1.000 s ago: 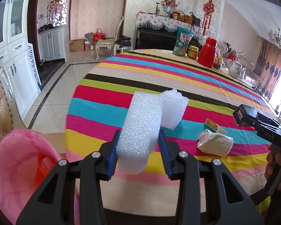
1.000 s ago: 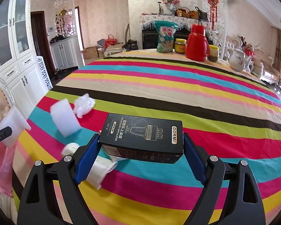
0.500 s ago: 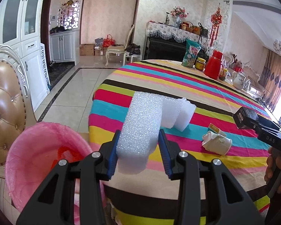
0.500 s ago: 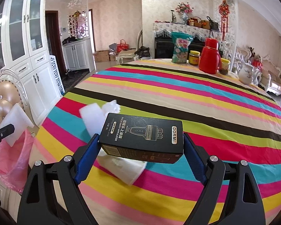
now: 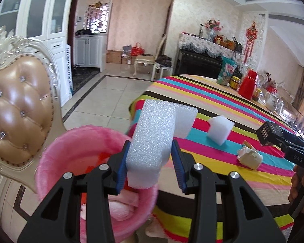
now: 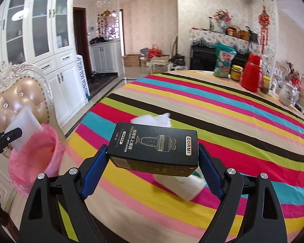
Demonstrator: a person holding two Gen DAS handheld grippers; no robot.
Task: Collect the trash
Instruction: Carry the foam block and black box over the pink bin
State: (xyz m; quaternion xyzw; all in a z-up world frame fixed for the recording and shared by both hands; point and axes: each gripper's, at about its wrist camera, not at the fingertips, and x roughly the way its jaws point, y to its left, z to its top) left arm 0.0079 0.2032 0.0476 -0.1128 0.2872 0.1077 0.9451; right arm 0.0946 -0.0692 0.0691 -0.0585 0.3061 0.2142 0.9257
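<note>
My left gripper is shut on a white foam block and holds it above the near rim of a bin lined with a pink bag. My right gripper is shut on a black DORMI box and holds it over the striped table. In the right wrist view the foam block and the bin are at the left. A second foam block and a crumpled paper cup lie on the table. The cup sits partly hidden under the box.
A tufted tan chair stands just left of the bin. At the table's far end stand a red thermos, a snack bag, a jar and a teapot. White cabinets line the left wall.
Both grippers have swung left, away from the table's middle toward the bin. The foam block now hangs over the bin's rim. The box remains held over the table.
</note>
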